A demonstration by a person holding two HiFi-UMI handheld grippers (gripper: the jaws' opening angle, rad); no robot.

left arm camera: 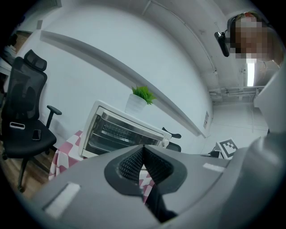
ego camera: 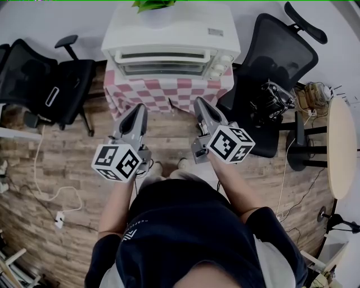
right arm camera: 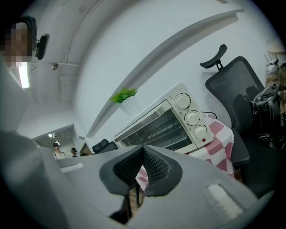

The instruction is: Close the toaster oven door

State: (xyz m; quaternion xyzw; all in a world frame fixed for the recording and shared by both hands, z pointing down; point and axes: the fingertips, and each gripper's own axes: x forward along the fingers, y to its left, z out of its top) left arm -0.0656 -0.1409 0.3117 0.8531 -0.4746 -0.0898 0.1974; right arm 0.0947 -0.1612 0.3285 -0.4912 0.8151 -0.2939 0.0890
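The white toaster oven [ego camera: 169,34] stands on a stand covered by a pink checkered cloth [ego camera: 169,93], with its glass door [ego camera: 163,63] upright against the front. The gripper views show that oven [left arm camera: 118,132] [right arm camera: 172,120] some way ahead of both jaws. My left gripper [ego camera: 139,108] hangs in the air in front of the cloth, shut with nothing between its jaws; its tips [left arm camera: 143,146] meet. My right gripper [ego camera: 199,101] is beside it, a little to the right, also shut and empty [right arm camera: 143,146]. Neither touches the oven.
A potted plant [ego camera: 152,5] sits on the oven. Black office chairs stand to the left [ego camera: 53,84] and right [ego camera: 278,56]; the right one holds a dark bag [ego camera: 273,101]. A round table edge [ego camera: 342,146] is at far right. A white cable [ego camera: 39,169] lies on the wooden floor.
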